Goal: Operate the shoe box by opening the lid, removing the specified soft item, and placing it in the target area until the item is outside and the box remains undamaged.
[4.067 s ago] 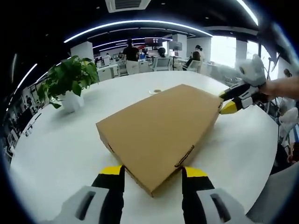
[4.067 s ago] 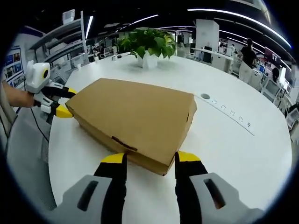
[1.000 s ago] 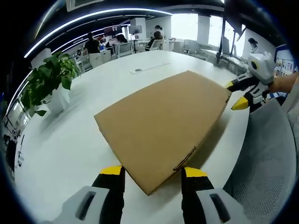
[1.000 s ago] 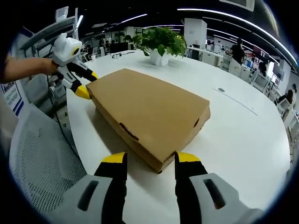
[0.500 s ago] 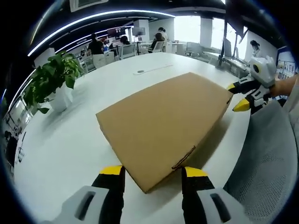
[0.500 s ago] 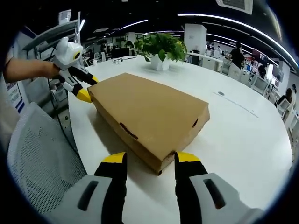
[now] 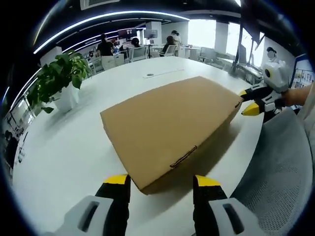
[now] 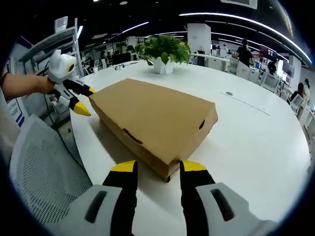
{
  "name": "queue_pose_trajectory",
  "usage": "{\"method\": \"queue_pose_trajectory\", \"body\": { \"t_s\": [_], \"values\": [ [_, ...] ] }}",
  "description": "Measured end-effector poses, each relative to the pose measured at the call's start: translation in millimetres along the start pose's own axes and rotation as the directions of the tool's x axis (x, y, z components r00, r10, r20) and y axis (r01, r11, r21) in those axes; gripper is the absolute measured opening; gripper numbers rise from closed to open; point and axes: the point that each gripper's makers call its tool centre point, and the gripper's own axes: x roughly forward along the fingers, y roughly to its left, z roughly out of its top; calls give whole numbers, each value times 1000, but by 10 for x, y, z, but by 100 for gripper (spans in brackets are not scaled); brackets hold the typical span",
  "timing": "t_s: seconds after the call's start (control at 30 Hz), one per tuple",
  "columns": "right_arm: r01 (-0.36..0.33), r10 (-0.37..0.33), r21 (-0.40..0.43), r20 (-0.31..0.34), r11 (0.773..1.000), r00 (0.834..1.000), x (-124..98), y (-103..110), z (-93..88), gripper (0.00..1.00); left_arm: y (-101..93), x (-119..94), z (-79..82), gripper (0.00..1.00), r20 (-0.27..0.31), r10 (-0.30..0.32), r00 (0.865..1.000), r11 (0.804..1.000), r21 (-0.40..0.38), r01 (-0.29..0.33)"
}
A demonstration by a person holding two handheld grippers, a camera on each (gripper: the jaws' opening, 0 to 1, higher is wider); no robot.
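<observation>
Box (image 7: 170, 123) is flat brown cardboard, lid closed.

White round table (image 7: 64, 147) carried closed brown cardboard shoe box (image 7: 167, 123), lid flat, near table edge. Potted plant (image 7: 56, 81) in white pot stood well apart from box. Small round insert (image 8: 229, 93) and narrow strip lay farther along tabletop.

The shoe box (image 7: 167, 125) is plain tan cardboard on a white table (image 7: 64, 147). Both grippers have black jaws tipped yellow. A grey mesh chair (image 8: 42, 172) fills the lower left of the right gripper view.
</observation>
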Motion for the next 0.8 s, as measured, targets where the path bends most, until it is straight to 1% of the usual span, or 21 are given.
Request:
{"method": "queue_pose_trajectory", "body": {
  "t_s": [0.23, 0.43, 0.53, 0.8],
  "values": [
    [-1, 1, 15, 4, 1000, 1000, -33, 36, -29, 29, -31, -57, 25, 52, 10, 13, 1000, 1000, -1, -13],
    [-14, 14, 33, 11, 999, 1000, -57, 84, -17, 32, -46, -109, 57, 54, 19, 20, 1000, 1000, -7, -20],
    [-21, 21, 38, 14, 999, 1000, -77, 106, 3, 34, -50, -142, 73, 54, 25, 20, 1000, 1000, -9, -19],
    [-21, 20, 39, 28, 999, 999, -137, 103, 71, 33, -60, -209, 138, 54, 34, 25, 999, 1000, 8, -25]
  ]
}}
